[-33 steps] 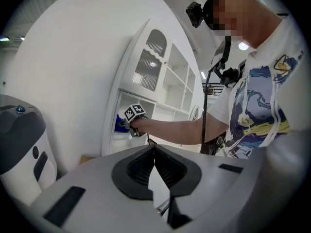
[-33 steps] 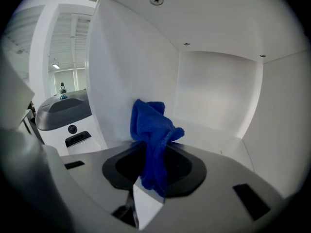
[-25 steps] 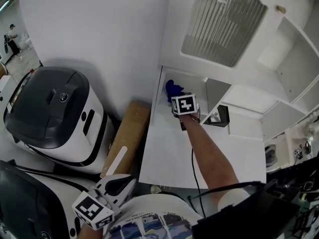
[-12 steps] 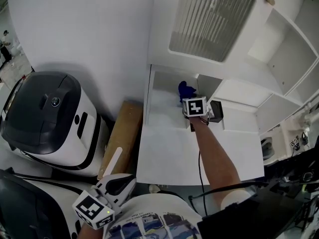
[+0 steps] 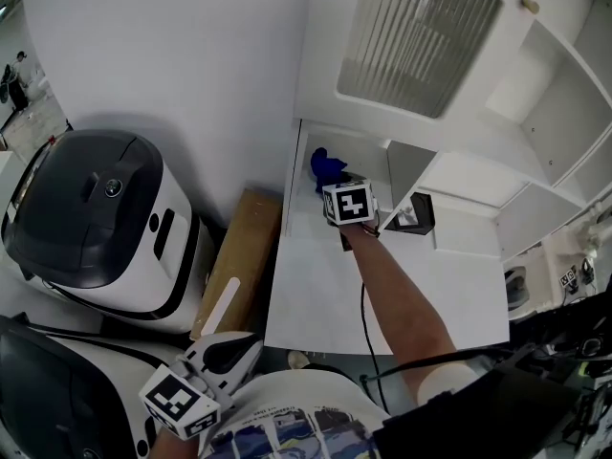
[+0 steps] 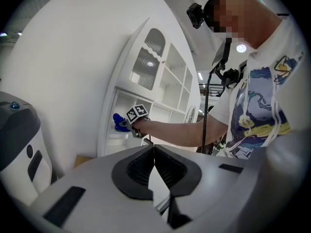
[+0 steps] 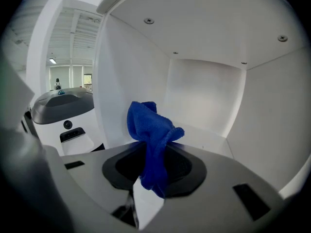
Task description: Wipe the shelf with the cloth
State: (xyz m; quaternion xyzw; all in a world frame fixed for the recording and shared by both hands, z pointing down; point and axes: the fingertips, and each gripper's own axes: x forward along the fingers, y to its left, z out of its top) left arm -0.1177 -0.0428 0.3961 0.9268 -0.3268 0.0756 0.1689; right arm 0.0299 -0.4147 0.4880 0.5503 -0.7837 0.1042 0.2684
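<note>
My right gripper is shut on a bunched blue cloth and reaches into the lower left compartment of the white shelf unit. In the right gripper view the cloth stands up between the jaws, in front of the compartment's white floor and back wall. The left gripper hangs low near the person's body, its jaws shut with nothing between them; from there the cloth shows far off at the shelf.
A small black box sits in the compartment to the right. White upper shelves and a ribbed glass door rise above. A cardboard piece leans beside the unit, with a large white and black machine at the left.
The right gripper with the cloth swept right, then back to the left side of the compartment. The left gripper has stayed put.
</note>
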